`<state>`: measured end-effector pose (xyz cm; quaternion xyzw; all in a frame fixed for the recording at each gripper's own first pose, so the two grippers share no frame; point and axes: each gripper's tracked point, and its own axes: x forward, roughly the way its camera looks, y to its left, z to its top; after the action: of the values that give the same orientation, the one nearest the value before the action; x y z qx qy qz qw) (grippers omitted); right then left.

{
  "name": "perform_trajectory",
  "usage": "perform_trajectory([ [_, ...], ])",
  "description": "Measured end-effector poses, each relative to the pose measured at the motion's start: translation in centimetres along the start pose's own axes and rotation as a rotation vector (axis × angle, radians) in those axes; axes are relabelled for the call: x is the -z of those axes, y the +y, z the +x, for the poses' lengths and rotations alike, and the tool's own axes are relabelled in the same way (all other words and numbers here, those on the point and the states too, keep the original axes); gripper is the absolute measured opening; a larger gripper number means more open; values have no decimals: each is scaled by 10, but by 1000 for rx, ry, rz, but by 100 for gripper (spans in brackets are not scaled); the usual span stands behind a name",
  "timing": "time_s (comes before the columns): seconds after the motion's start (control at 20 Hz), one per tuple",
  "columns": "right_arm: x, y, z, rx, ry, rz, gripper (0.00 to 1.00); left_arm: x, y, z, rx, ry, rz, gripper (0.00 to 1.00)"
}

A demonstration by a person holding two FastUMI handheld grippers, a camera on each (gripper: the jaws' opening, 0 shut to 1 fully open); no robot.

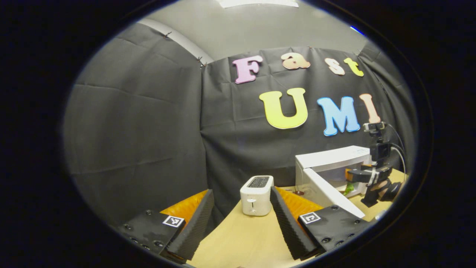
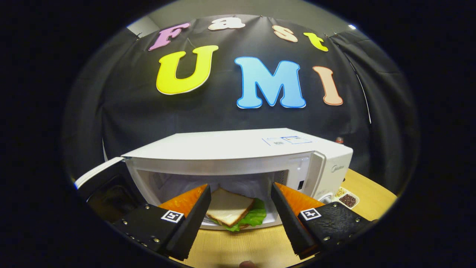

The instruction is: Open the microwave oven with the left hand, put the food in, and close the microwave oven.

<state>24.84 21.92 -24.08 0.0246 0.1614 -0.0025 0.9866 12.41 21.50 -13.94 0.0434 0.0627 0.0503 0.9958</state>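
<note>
Black cloth hangs behind a pale wooden bench (image 2: 238, 245), and that is the backdrop I am working against. My right gripper (image 2: 241, 216) has its fingers spread wide and grips nothing. Between them, at twelve o'clock, the sandwich (image 2: 232, 212) lies at the front edge of the microwave (image 2: 238, 149) opening, lettuce hanging over the sill; I judge it released but barely inside. The door (image 2: 98, 173) stands swung out at nine o'clock.

My left gripper (image 1: 241, 219) is also spread and empty, pointing at a white toaster (image 1: 256, 195) at twelve o'clock on the bench. From there the microwave and its door sit at about two o'clock, with the right gripper in front of the opening.

To do this step well, I would nudge the sandwich deeper so no lettuce gets caught in the door. I would then draw the right gripper straight back, keeping its fingers apart and clear of the sill. Only then would I bring the left gripper round to the door's outer face and push it shut. A small dish of seeds (image 2: 346, 199) sits at three o'clock beside the microwave; I would steer clear of it.
</note>
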Motion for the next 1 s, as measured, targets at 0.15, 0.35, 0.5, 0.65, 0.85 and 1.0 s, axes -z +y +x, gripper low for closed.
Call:
perform_trajectory([
  [0.15, -24, -9, -47, -37, -38, -26, 98, 17, -6, -4, 0, 22, -30, 100],
  [0.35, -54, -29, -108, -63, -90, -43, 98, 46, -15, -10, 7, 65, -41, 90],
  [0.5, -70, -51, -151, -57, -121, -41, 98, 61, -23, -14, 18, 91, -53, 94],
  [0.65, -80, -66, -188, -69, -150, -39, 98, 70, -31, -16, 24, 108, -72, 90],
  [0.85, -81, -85, -225, -79, -163, -48, 98, 84, -48, -17, 46, 147, -62, 70],
  [1.0, -80, -96, -242, -101, -168, -36, 98, 94, -66, -23, 75, 173, -84, 46],
])
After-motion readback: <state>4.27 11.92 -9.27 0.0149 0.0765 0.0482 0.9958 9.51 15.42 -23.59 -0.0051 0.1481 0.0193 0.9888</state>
